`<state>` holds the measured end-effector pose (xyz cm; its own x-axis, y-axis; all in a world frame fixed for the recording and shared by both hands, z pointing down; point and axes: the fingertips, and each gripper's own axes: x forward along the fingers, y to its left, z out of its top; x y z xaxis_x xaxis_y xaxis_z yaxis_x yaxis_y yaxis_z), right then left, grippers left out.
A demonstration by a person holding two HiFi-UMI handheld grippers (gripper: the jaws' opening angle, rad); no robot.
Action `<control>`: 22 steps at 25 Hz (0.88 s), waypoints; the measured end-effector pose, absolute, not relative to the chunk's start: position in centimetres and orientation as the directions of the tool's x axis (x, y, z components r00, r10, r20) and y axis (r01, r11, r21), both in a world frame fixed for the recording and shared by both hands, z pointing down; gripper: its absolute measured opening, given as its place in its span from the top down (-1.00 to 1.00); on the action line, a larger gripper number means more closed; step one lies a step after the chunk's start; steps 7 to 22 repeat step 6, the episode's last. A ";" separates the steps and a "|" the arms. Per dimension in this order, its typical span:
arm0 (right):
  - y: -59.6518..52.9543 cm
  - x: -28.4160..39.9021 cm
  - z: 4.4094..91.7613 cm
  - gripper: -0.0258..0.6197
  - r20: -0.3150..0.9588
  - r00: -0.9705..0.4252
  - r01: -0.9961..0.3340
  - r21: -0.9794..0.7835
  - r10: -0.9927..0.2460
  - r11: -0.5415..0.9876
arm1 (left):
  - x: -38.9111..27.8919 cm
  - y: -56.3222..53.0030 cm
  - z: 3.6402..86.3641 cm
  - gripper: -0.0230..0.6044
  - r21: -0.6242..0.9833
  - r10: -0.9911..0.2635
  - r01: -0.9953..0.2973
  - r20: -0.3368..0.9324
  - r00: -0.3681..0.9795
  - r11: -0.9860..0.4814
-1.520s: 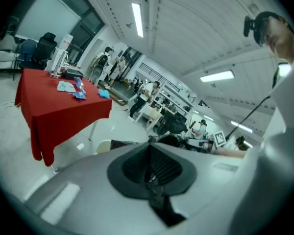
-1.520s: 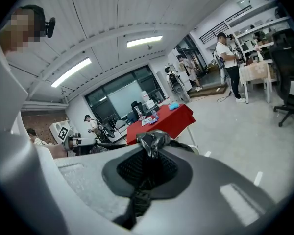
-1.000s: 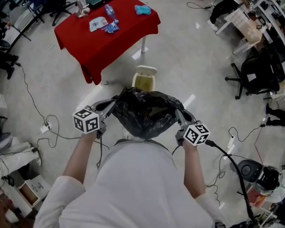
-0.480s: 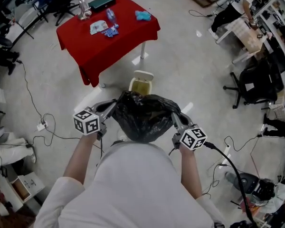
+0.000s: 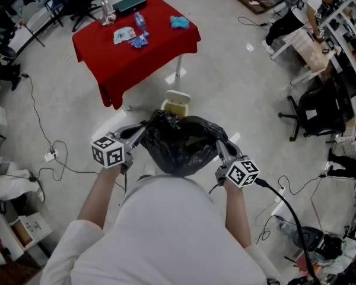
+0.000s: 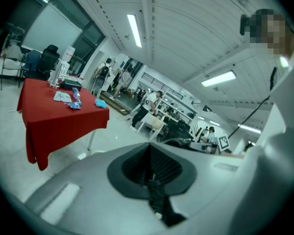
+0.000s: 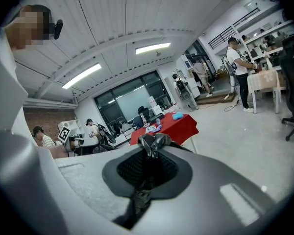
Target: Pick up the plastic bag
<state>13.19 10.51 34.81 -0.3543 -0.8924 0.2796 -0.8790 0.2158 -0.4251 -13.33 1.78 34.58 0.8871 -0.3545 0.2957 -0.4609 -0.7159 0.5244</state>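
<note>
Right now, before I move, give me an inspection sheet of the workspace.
Surface: pale shiny floor.
Job's things: black plastic bag stretched between both grippers; small bin, lid up, beyond it.
Clutter: red table with a bottle, packets, a blue cloth.
Grippers: left gripper and right gripper each shut on a bag edge.
Cables: loose cable on the floor at left; another trails from the right gripper.
Surroundings: office chair, desk, a person at right.

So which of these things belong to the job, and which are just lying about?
Job: black plastic bag; left gripper and right gripper, both shut on its edges.
Lying about: small bin; red table; office chair.
</note>
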 end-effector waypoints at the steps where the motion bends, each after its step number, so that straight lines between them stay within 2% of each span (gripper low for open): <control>1: 10.5 13.3 34.8 0.92 0.278 -0.354 -0.879 -0.426 -0.893 0.216 | -13.2 1.8 34.6 0.91 0.523 -0.354 -0.461 0.297 0.887 -0.717; 22: 10.3 13.8 34.7 0.92 0.272 -0.354 -0.878 -0.427 -0.895 0.218 | -12.8 1.8 34.6 0.91 0.518 -0.358 -0.468 0.302 0.883 -0.717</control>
